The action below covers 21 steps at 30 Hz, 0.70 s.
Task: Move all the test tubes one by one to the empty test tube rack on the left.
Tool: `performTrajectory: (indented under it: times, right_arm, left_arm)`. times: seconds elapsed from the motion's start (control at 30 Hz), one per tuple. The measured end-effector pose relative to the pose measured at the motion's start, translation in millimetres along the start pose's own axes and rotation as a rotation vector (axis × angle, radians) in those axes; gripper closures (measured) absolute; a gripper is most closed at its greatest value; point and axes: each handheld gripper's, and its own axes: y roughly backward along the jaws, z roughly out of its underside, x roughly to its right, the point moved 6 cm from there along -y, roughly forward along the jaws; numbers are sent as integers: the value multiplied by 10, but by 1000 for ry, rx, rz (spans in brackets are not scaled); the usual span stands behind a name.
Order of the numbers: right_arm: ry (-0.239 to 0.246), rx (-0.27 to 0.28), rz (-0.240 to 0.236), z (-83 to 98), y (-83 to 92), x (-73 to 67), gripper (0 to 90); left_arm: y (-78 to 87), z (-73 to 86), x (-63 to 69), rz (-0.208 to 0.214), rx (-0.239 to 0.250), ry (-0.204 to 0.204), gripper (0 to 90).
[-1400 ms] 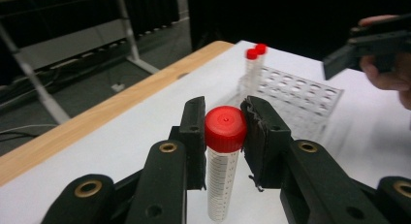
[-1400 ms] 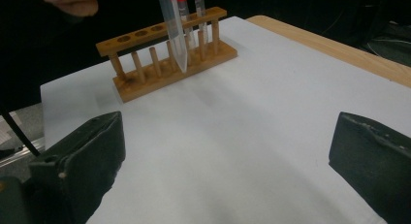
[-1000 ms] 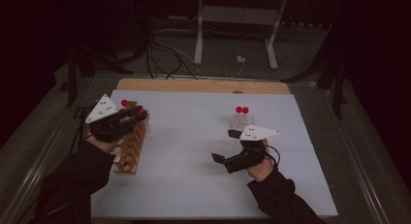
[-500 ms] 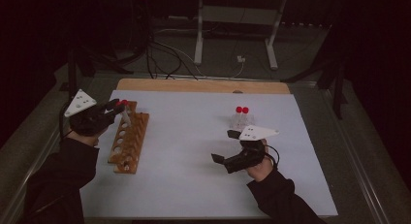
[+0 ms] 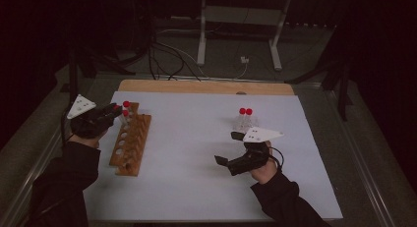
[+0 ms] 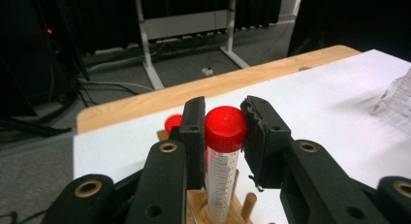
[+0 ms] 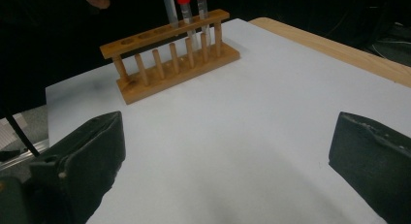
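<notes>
Red-capped test tube (image 6: 224,156): clear, graduated, upright, standing in the wooden rack (image 5: 132,143) near its far end; pinched just under the cap by the left gripper (image 6: 224,136), both pads against it. A second red-capped tube (image 6: 173,122) stands in the rack just behind. Rack sits at the left side of the white table sheet (image 5: 196,187). Two further red-capped tubes (image 5: 245,120) stand on the sheet, well apart from the rack, near the right gripper (image 5: 235,149). Right gripper: jaws spread wide, nothing between them, held above bare sheet.
</notes>
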Motion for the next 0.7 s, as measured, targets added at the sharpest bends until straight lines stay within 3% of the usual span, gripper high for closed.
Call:
performTrajectory:
  times: [0.47,0.7]
  right_arm:
    - [0,3,-1,-2,8,4,0]
    - [-1,7,-1,-3,13,6,0]
  left_arm:
    - [-142,315,10,-8,-62,22,720]
    - [-177,402,23,-20,-80,7,720]
